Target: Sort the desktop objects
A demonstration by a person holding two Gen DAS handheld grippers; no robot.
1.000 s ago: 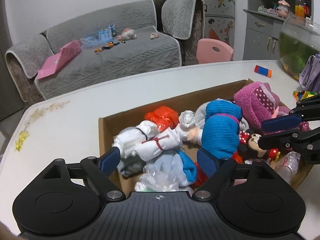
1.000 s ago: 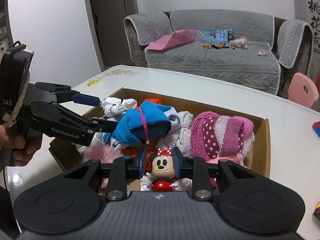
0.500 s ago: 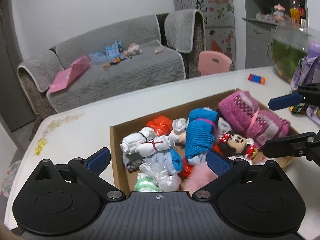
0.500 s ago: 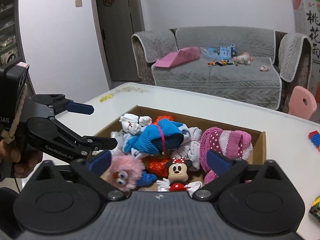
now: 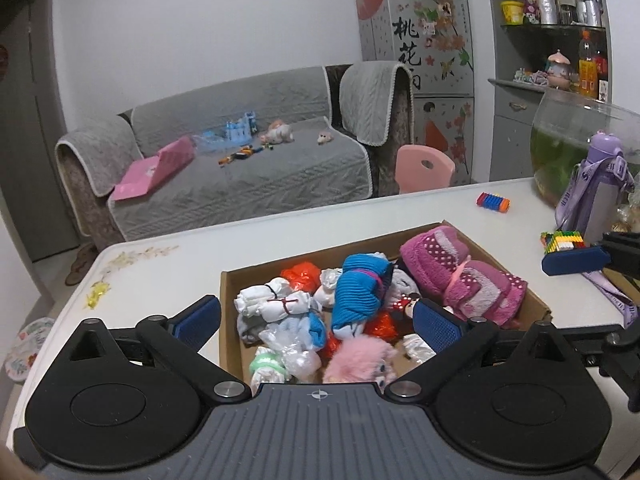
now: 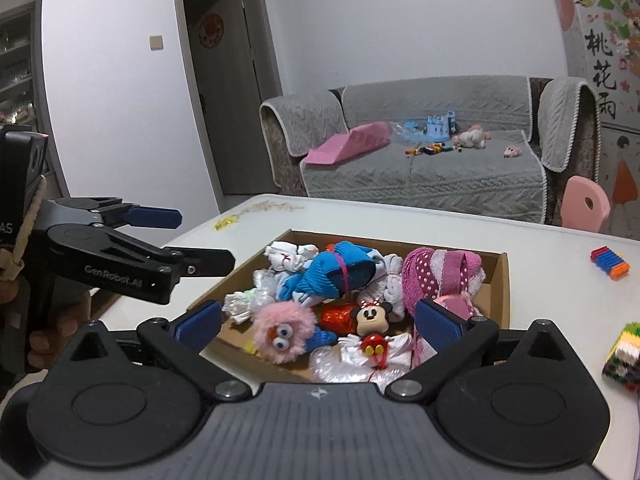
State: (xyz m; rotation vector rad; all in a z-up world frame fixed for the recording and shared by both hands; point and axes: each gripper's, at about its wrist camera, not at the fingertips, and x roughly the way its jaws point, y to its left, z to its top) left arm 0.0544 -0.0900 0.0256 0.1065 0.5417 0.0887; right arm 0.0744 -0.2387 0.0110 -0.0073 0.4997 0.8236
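Note:
A cardboard box point(image 5: 226, 292) point(image 6: 502, 280) on the white table holds a blue sock roll point(image 5: 360, 288) point(image 6: 340, 272), a pink dotted towel roll point(image 5: 460, 276) point(image 6: 436, 272), white sock bundles point(image 5: 276, 304), a Minnie figure point(image 6: 372, 320) and a pink fuzzy toy point(image 5: 360, 360) point(image 6: 282, 330). My left gripper point(image 5: 318, 322) is open and empty above the box's near side; it also shows in the right wrist view point(image 6: 188, 240). My right gripper point(image 6: 318, 322) is open and empty above the Minnie figure; one of its fingers point(image 5: 576, 260) shows in the left wrist view.
A striped block toy point(image 5: 493, 201) point(image 6: 610, 262) lies on the table beyond the box. A multicoloured brick block point(image 5: 562, 240) point(image 6: 624, 356), a purple bottle point(image 5: 600, 200) and a fishbowl point(image 5: 576, 140) stand at the right. A sofa point(image 5: 240, 168) lies beyond the table.
My right gripper has let go of the Minnie figure, opened and pulled back and up. My left gripper has also drawn back and risen from the box.

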